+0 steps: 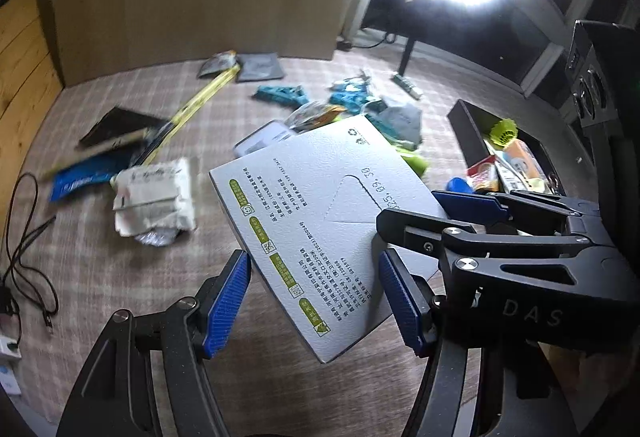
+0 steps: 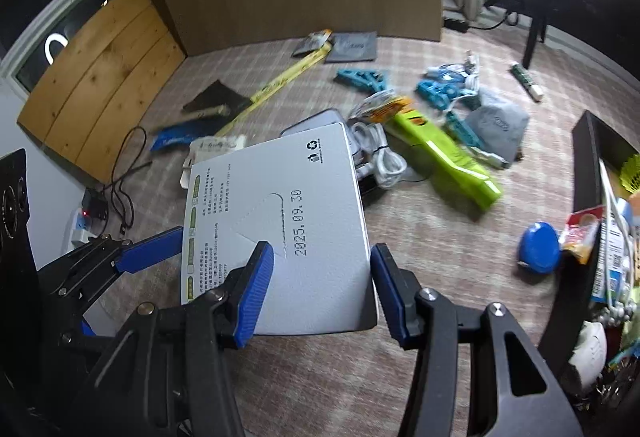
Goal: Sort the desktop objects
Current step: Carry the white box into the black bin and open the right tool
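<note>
A white carton (image 1: 320,205) with green labels and a printed date hangs tilted above the checked desk mat (image 1: 120,269). My left gripper (image 1: 316,301) is shut on its near end, a blue pad against each side. My right gripper (image 1: 440,213) clamps the carton's right edge. In the right wrist view the same carton (image 2: 304,197) sits between the pads of my right gripper (image 2: 322,293), which is shut on it. There, one blue finger (image 2: 148,249) of the left gripper presses the carton's left side; its other finger is hidden behind the carton.
A black open tray (image 2: 584,173) filled with small items stands on the right, a blue round lid (image 2: 538,247) beside it. A lime-green tool (image 2: 444,153), white cable (image 2: 380,157), yellow ruler (image 2: 280,81), teal parts (image 2: 364,77) and tissue pack (image 1: 156,197) litter the mat. Black cords (image 1: 24,237) lie left.
</note>
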